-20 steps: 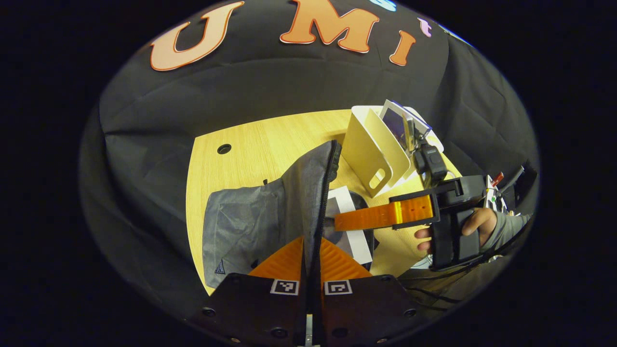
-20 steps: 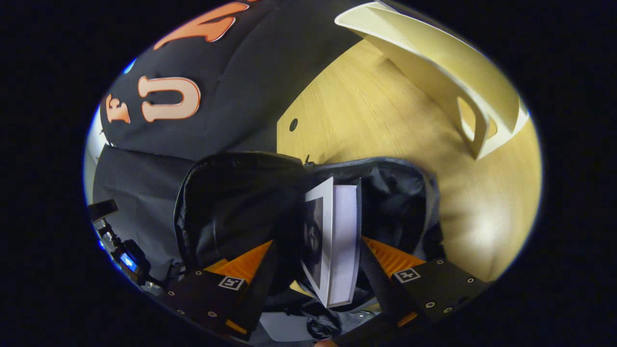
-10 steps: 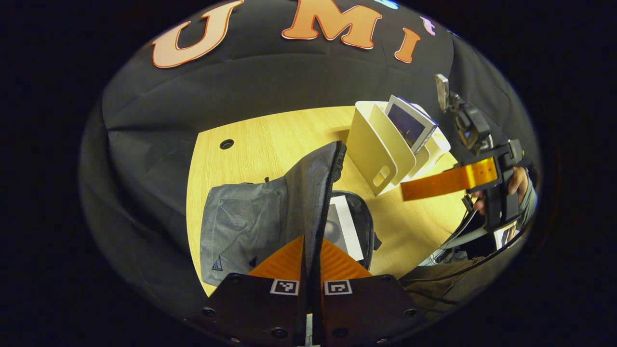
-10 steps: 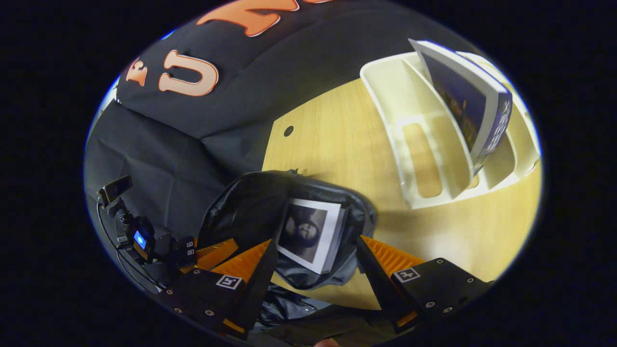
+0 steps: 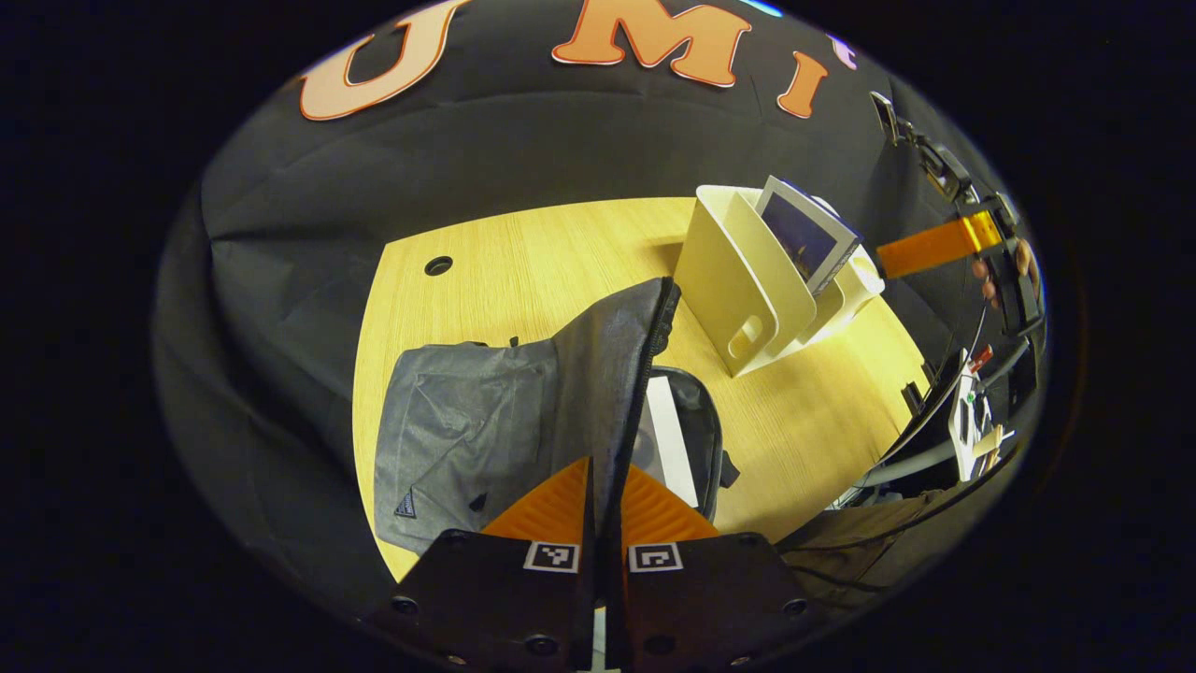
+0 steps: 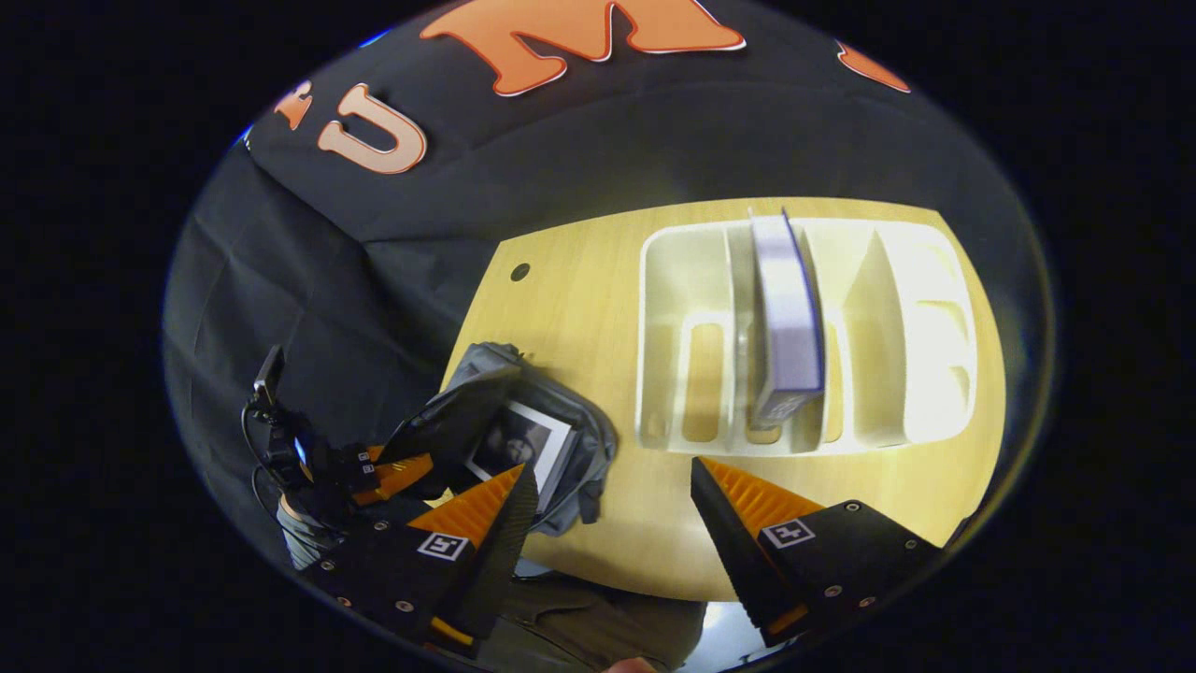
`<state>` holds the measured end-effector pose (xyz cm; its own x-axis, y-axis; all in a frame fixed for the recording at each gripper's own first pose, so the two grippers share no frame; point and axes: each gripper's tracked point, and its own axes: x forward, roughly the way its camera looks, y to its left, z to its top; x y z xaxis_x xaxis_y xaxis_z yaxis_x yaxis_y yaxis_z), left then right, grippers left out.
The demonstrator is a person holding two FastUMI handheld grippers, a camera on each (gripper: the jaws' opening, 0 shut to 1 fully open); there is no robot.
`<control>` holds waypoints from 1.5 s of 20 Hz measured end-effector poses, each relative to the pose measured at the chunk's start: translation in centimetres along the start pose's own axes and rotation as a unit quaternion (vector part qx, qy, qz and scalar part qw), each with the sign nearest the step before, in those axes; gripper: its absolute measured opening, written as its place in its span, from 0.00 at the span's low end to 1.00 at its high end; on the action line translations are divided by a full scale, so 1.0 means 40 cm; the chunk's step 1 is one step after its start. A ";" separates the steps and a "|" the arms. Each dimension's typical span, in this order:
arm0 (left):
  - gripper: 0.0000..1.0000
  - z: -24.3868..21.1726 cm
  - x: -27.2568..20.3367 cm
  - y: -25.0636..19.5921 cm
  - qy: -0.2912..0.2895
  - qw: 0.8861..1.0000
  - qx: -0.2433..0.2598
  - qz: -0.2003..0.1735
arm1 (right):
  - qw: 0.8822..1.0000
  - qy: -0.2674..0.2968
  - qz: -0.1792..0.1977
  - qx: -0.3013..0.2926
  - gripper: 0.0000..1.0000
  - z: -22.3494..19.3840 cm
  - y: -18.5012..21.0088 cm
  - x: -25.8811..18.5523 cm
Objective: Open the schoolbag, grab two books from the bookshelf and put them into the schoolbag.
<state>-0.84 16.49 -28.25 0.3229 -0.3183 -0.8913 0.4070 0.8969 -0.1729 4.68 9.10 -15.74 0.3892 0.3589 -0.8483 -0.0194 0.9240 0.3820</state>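
Upright in bookshelf (image 6: 682,374) slot: book (image 6: 788,318), spine edge up

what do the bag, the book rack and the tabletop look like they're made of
Schoolbag: grey woven fabric, matte; it creases and folds. Bookshelf: likely moulded plastic, cream, smooth with a slight sheen, thin dividers with cut-out slots. Table: pale wood-grain surface, possibly laminate; fine straight lines.
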 end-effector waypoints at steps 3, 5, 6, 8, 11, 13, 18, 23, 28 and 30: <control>0.05 0.001 0.003 0.000 0.003 1.000 -0.008 0.004 | 0.999 -0.003 -0.033 -0.008 0.98 0.054 -0.062 -0.036; 0.05 -0.001 0.006 0.000 0.003 1.000 -0.014 0.006 | 0.999 0.005 -0.051 -0.006 0.98 0.082 -0.098 -0.041; 0.05 -0.002 0.004 0.000 0.004 1.000 -0.015 0.007 | 0.998 0.007 -0.058 -0.006 0.98 0.096 -0.114 -0.036; 0.05 -0.005 0.007 0.001 0.006 1.000 -0.018 0.011 | 0.997 0.011 -0.072 -0.007 0.98 0.128 -0.148 -0.016; 0.05 0.001 0.003 0.006 0.009 1.000 -0.021 0.019 | 0.996 0.028 -0.084 -0.008 0.98 0.151 -0.178 0.031; 0.05 -0.001 0.003 0.006 0.011 0.999 -0.020 0.022 | 0.995 0.044 -0.086 -0.002 0.97 0.160 -0.196 0.065; 0.05 0.001 -0.001 0.008 0.018 0.999 -0.021 0.030 | 0.993 0.068 -0.099 0.011 0.93 0.182 -0.245 0.137; 0.05 0.002 -0.001 0.005 0.020 0.999 -0.026 0.034 | 0.988 0.099 -0.113 0.041 0.83 0.181 -0.281 0.194; 0.05 -0.008 0.000 0.004 0.016 0.998 -0.035 0.039 | 0.985 0.105 -0.125 0.058 0.60 0.187 -0.294 0.222; 0.05 -0.011 0.000 0.005 0.014 0.998 -0.036 0.041 | 0.983 0.102 -0.146 0.050 0.46 0.191 -0.308 0.210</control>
<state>-1.13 16.79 -28.45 0.3275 -0.2353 -0.9151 0.3170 0.9397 -0.1282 15.22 -0.29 -24.78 0.1725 0.1092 -0.9789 0.1609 0.9774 0.1373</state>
